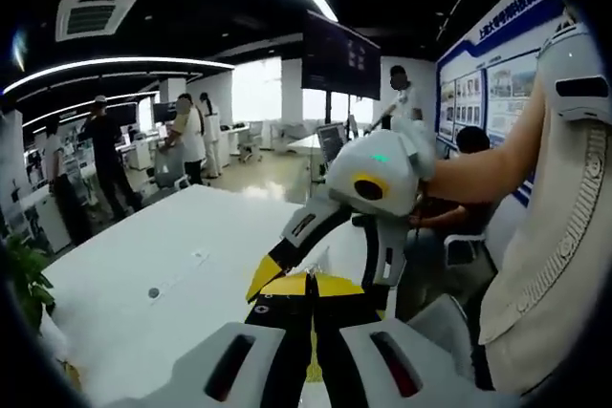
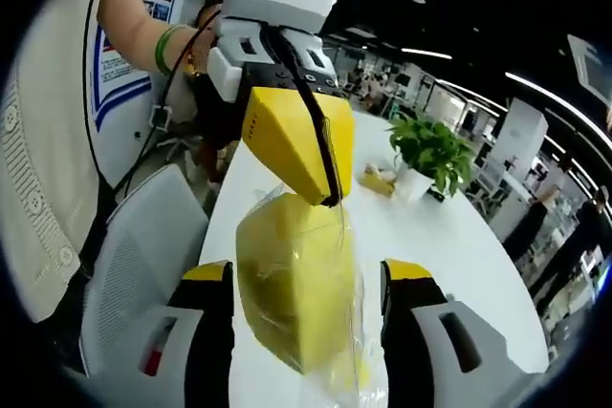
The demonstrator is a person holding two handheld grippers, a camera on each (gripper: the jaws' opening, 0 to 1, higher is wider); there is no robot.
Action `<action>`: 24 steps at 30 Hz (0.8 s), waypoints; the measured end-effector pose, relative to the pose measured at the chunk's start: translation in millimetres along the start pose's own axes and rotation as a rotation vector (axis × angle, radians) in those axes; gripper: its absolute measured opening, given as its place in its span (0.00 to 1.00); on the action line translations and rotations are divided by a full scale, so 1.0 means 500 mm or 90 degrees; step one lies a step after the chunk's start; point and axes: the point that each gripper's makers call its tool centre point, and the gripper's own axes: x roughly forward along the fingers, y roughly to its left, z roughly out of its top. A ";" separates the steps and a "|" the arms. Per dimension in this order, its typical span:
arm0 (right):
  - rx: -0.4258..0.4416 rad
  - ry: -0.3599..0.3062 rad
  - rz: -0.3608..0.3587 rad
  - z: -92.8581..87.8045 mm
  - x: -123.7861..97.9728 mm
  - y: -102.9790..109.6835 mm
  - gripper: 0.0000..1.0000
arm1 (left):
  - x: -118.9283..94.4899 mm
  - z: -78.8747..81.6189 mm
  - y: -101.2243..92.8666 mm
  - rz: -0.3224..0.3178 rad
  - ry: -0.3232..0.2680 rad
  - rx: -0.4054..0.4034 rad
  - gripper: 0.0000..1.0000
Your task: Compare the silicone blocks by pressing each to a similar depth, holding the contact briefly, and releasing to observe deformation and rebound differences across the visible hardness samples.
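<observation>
One yellow silicone block (image 2: 292, 284) between spread right gripper (image 2: 306, 279), left gripper (image 2: 320, 193) closed on its wrapping

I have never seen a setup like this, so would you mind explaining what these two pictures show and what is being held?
There is no robot here: a person holds a two-jaw tool in each hand, and a fisheye camera rides on each tool. The left gripper view looks past the left gripper across a white table in an office. The right gripper view looks the other way. There the right gripper has its jaws open on either side of a yellow block in clear wrap. The left gripper, coming from above, seems to pinch the wrap at the block's top. A potted plant stands further along.
</observation>
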 end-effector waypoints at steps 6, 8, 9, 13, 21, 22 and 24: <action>0.043 -0.017 -0.031 -0.005 -0.009 0.000 0.65 | 0.003 -0.008 0.013 0.000 -0.002 -0.014 0.00; 0.059 -0.026 -0.042 -0.006 -0.012 -0.001 0.67 | 0.005 -0.010 0.016 -0.001 -0.001 -0.018 0.00; 0.074 -0.033 -0.052 -0.007 -0.014 -0.002 0.68 | 0.006 -0.013 0.019 -0.001 -0.001 -0.020 0.00; 0.123 -0.091 -0.119 0.018 -0.034 -0.019 0.75 | 0.012 -0.028 0.029 -0.002 0.012 -0.028 0.00; 0.198 -0.144 -0.226 0.020 -0.071 -0.025 0.91 | 0.018 -0.056 0.048 -0.003 0.020 -0.047 0.00; 0.211 -0.152 -0.236 0.019 -0.074 -0.024 0.93 | 0.018 -0.059 0.052 -0.003 0.021 -0.052 0.00; 0.241 -0.174 -0.254 0.019 -0.084 -0.019 0.96 | 0.020 -0.068 0.062 -0.001 0.022 -0.058 0.00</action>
